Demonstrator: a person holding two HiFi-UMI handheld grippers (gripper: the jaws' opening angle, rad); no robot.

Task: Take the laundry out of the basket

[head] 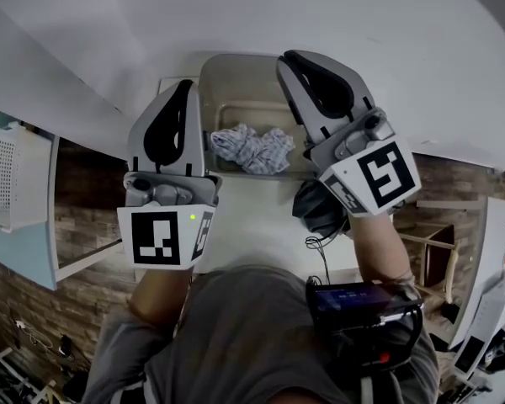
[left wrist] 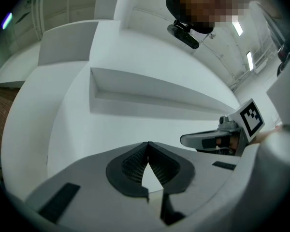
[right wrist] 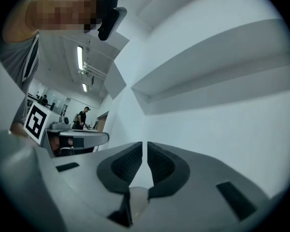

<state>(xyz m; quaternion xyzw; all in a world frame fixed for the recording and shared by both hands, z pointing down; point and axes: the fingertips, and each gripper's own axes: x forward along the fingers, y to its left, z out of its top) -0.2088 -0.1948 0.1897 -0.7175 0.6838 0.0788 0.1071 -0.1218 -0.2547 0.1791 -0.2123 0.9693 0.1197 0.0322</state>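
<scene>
On the white bench [head: 261, 225], up against the white wall, stands a grey basket [head: 236, 78], and the laundry [head: 252, 148], a crumpled cloth with a blue and white pattern, lies inside it near the wall closest to the person. Neither gripper touches it. The left gripper [head: 185, 87] is held up on the near left side of the basket, and its own view shows its ribbed black fingers [left wrist: 130, 166] pressed together at the tips with nothing between them. The right gripper [head: 290, 57] is held up over the basket's right side. Its fingers [right wrist: 125, 163] are all but together, with only a thin slit of white wall showing between the pads and nothing caught in it. Both gripper views look out at the bare white wall and a ledge on it, and each catches the other gripper off to one side. A dark, bunched object [head: 318, 207] lies on the bench just right of the basket, below the right gripper, with a thin cable trailing from it toward the person. Far to the left, well apart from the rest, a white perforated hamper [head: 8, 175] sits on a pale blue surface [head: 25, 259].
</scene>
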